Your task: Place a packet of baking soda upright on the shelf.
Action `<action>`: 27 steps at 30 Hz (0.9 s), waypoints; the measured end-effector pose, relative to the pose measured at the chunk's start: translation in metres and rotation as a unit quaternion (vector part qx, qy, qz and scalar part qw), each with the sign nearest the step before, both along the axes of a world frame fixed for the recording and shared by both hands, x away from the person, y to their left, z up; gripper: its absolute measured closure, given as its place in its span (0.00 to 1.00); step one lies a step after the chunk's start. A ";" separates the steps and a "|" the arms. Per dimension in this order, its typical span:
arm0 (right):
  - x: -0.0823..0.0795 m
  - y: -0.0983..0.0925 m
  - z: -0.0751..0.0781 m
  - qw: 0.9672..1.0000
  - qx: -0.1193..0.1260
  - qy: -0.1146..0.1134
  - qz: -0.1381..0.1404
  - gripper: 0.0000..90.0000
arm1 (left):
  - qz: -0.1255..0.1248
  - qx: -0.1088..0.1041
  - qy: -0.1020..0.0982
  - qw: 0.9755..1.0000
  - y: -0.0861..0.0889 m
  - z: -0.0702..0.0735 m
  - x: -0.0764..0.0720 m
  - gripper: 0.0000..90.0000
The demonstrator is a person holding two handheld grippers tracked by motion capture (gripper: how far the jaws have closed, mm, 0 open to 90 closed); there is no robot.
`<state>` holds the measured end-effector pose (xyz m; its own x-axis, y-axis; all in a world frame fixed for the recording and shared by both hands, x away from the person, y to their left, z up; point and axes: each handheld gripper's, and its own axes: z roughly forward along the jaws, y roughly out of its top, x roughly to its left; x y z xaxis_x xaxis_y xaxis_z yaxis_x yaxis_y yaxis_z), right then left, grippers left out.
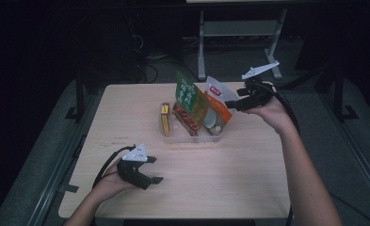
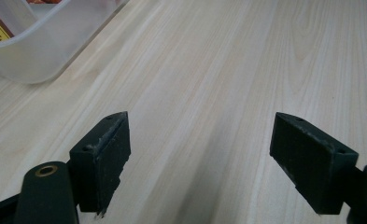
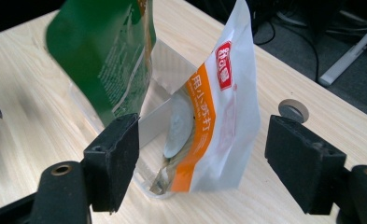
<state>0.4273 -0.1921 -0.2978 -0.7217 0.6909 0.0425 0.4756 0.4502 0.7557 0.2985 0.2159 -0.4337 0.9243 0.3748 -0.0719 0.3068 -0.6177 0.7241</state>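
Note:
A clear plastic bin [image 1: 192, 138] stands at the middle of the wooden table. In it lean a green packet [image 1: 190, 96], a white-and-orange packet [image 1: 218, 101], a red-brown packet [image 1: 185, 120] and a yellow box [image 1: 165, 118]. My right gripper [image 1: 233, 104] hovers just right of the bin, open, pointing at the white-and-orange packet [image 3: 223, 107]. That packet stands ahead of the pads, which do not press on it. The green packet [image 3: 106, 51] rises to its left. My left gripper [image 1: 155, 169] rests low near the table's front left, open, with bare wood between its jaws [image 2: 209, 158].
The bin's near corner [image 2: 41, 51] lies up and left of the left gripper. A round grommet [image 3: 293, 110] sits in the tabletop beyond the right gripper. Desk legs and cables stand on the dark floor behind the table.

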 end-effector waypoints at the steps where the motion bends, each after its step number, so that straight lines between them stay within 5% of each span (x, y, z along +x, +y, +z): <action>1: -0.004 -0.002 0.000 1.000 0.003 -0.002 -0.003 0.29 | 0.000 0.000 0.000 1.000 0.000 0.000 0.000 0.22; 14: -0.048 -0.021 -0.022 0.999 0.026 -0.022 0.003 0.28 | -0.001 0.004 -0.003 1.000 0.000 0.000 -0.002 0.22; 27: -0.078 -0.031 -0.062 0.999 0.047 -0.007 0.016 0.29 | -0.008 0.010 -0.006 1.000 -0.001 -0.001 -0.003 0.22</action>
<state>0.3494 -0.2229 -0.3596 -0.7444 0.6609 0.0954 0.4504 0.3914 0.8025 0.2953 0.2147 -0.4344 0.9312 0.3606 -0.0543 0.2883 -0.6368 0.7151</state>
